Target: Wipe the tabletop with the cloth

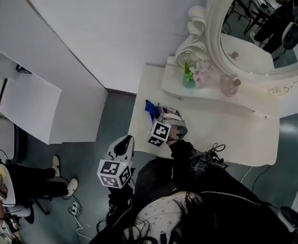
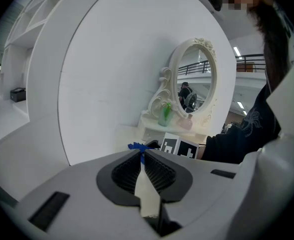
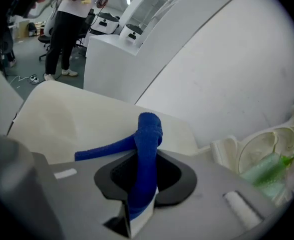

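Right gripper (image 3: 145,156) pinched blue terry cloth (image 3: 148,131) at bunched middle, over cream tabletop (image 3: 61,116); cloth seemed soft, light, floppy. Left gripper (image 2: 143,158) pressed together, empty.

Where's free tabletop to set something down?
Bare: the tabletop right of the right tool holding the cloth, between the shelf and the front edge; also the back-left corner by the wall. Crowded: the shelf's left end, with green vase and pink bottle.

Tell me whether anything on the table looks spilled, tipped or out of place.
Nothing stands out. The green vase and pink bottle stand upright under the mirror; the blue cloth is clamped, bunched, in the right gripper.
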`<state>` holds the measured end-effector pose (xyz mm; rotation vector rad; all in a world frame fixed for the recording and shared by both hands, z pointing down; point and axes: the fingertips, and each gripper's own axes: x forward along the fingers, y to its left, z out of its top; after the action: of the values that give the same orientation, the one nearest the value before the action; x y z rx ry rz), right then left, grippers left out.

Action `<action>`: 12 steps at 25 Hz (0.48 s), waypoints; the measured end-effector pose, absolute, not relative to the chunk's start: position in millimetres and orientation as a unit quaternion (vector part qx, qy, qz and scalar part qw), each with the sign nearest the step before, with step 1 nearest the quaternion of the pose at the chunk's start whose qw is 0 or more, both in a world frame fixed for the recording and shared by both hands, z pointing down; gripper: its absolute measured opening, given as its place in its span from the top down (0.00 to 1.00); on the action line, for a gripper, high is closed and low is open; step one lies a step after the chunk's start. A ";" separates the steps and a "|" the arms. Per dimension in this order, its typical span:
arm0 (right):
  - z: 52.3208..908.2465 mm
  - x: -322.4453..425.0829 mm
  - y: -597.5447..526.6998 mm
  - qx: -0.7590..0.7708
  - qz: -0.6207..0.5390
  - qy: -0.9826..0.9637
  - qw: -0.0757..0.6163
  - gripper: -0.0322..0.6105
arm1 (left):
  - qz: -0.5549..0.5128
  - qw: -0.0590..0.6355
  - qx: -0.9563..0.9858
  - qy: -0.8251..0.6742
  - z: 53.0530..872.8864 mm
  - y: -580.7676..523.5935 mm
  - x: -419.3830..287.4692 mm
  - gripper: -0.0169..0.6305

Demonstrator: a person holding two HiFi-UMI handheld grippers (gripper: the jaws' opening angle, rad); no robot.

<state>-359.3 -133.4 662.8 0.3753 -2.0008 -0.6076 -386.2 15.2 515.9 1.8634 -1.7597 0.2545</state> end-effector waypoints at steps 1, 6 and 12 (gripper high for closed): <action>663.4 -350.7 -138.3 0.162 -0.247 -0.821 0.489 0.84 | 0.097 0.278 0.701 -0.650 515.8 10.6 -381.3 0.97; 660.6 -301.1 -165.4 0.210 -0.241 -0.804 0.501 0.84 | 0.110 0.266 0.730 -0.619 513.8 -12.9 -358.6 0.97; 660.1 -235.0 -191.7 0.255 -0.217 -0.786 0.519 0.84 | 0.123 0.256 0.756 -0.589 509.5 -38.8 -323.2 0.97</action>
<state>-235.0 -191.7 660.1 0.6123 -1.8857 -0.5207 -323.2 -38.8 509.5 2.0528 -1.5980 0.3350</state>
